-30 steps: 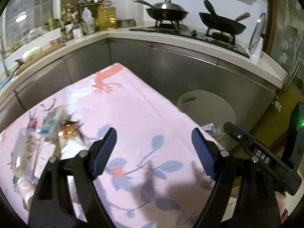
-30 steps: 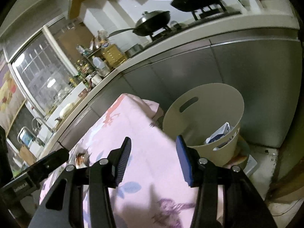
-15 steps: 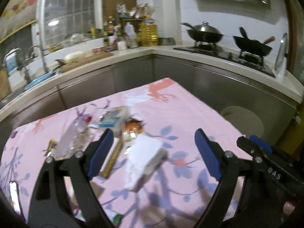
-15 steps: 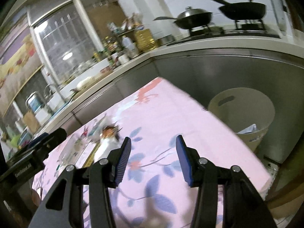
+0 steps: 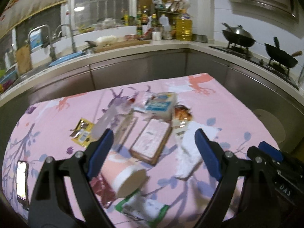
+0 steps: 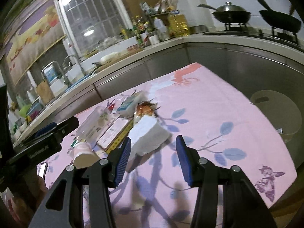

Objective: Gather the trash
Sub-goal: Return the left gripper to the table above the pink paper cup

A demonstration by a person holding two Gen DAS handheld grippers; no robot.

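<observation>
Trash pile: it lies on the pink flowered cloth (image 5: 218, 102) that covers the counter, mostly on the half toward the sink side.
White tissue pack (image 5: 191, 148): the piece of trash nearest to the right edge of the pile, lying flat on the cloth; in the right wrist view (image 6: 150, 134) it sits just ahead of the right gripper, partly behind its left finger.
Flat pink box (image 5: 152, 142): lies just beside the tissue pack, in the middle of the pile.
Blue and white carton (image 5: 161, 104): at the far end of the pile, beside an orange snack wrapper (image 5: 182, 114).
Clear plastic container (image 5: 112, 119): on the left of the flat box, blurred.
Yellow wrapper (image 5: 81, 133): alone, a little to the left of the pile.
Paper cup (image 5: 125, 176): lies on its side at the near end, beside a dark red wrapper (image 5: 102, 188) and a green and white packet (image 5: 140, 207).
Phone (image 5: 21, 180): lies with its screen lit near the left edge of the cloth.
Left gripper (image 5: 152, 152): the jaws stand wide apart above the pile and hold nothing; the pads touch no item.
Right gripper (image 6: 153, 157): the jaws are about half apart, nothing is between the pads; it hangs over the cloth.
Trash bin (image 6: 275, 112): a pale round bin stands on the floor past the right edge of the counter, well apart from the pile.
Background: a kitchen worktop with a sink (image 5: 64, 58), bottles, and two woks (image 5: 239, 38) on the stove.
</observation>
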